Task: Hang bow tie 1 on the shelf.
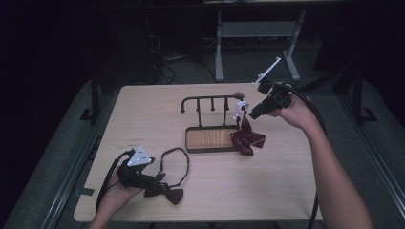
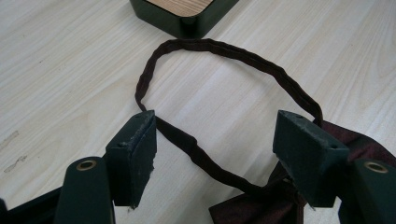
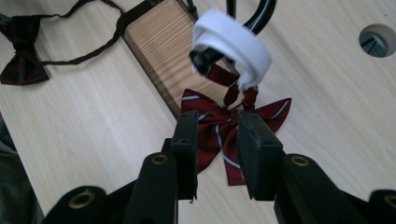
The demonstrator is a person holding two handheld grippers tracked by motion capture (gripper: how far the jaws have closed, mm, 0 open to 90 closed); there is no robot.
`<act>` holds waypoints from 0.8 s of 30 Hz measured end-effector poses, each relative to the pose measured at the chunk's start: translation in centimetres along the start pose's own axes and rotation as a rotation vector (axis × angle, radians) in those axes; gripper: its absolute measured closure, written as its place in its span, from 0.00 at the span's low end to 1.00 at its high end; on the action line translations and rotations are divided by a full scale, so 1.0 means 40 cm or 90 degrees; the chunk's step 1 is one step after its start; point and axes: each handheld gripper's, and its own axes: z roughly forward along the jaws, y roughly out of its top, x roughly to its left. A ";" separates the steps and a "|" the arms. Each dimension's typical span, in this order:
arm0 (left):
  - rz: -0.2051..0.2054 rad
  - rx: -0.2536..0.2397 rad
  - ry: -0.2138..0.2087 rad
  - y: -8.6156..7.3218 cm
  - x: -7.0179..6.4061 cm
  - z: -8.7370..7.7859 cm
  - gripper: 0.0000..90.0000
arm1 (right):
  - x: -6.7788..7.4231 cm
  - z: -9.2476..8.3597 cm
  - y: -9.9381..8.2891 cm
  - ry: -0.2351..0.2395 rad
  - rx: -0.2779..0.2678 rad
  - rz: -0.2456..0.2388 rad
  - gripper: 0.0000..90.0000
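A dark red striped bow tie (image 1: 247,138) hangs by a white elastic band (image 1: 241,107) from the right end of a black hook rack (image 1: 210,100). In the right gripper view the striped bow tie (image 3: 273,112) dangles just beyond my right gripper (image 3: 218,119), whose jaws stand a little apart and press on nothing. A plain dark bow tie (image 1: 169,194) lies near the front edge, its strap (image 1: 174,160) looped on the table. My left gripper (image 2: 217,119) rests open over that strap (image 2: 233,53), with the bow (image 2: 261,205) by its right jaw.
The rack stands on a wood-topped base (image 1: 210,138) with a dark rim, mid-table. A round cable hole (image 3: 377,39) sits in the tabletop behind the rack. Cables trail from both grippers off the table's front. A metal stand is on the floor beyond the table.
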 end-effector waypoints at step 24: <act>-0.003 0.010 0.001 -0.004 0.001 0.007 0.34 | 0.031 0.045 -0.079 0.038 -0.024 -0.009 0.64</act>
